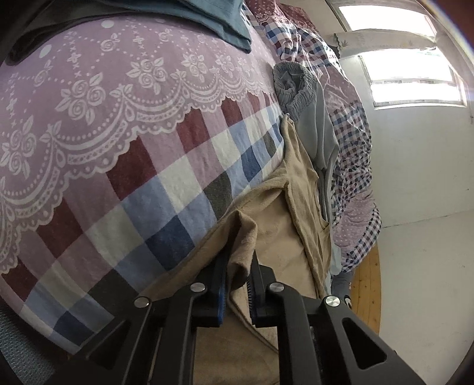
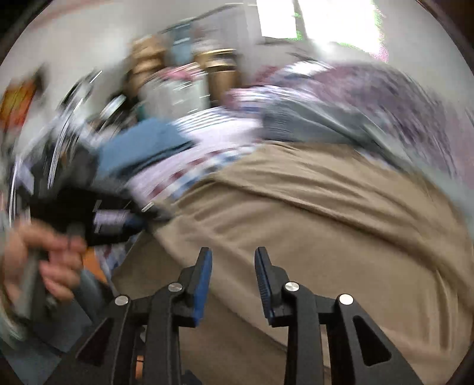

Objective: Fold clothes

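Observation:
A tan garment point(image 1: 284, 213) lies along the edge of a bed with a purple lace-print and checked sheet point(image 1: 118, 133). My left gripper point(image 1: 241, 251) is shut on a bunched fold of this garment at its near edge. In the right wrist view, which is motion-blurred, the tan garment point(image 2: 311, 213) spreads wide under my right gripper point(image 2: 233, 253). That gripper is open with nothing between its blue pads point(image 2: 203, 278). A hand point(image 2: 44, 260) holding the other gripper shows at the left.
Grey pants with an elastic waist point(image 1: 314, 124) lie beyond the tan garment. Folded blue cloth point(image 1: 225, 20) sits at the far end of the bed. A crumpled checked quilt point(image 1: 352, 154) hangs at the bed's right side above a wooden floor point(image 1: 367, 290). Blurred household items point(image 2: 177, 77) stand behind the bed.

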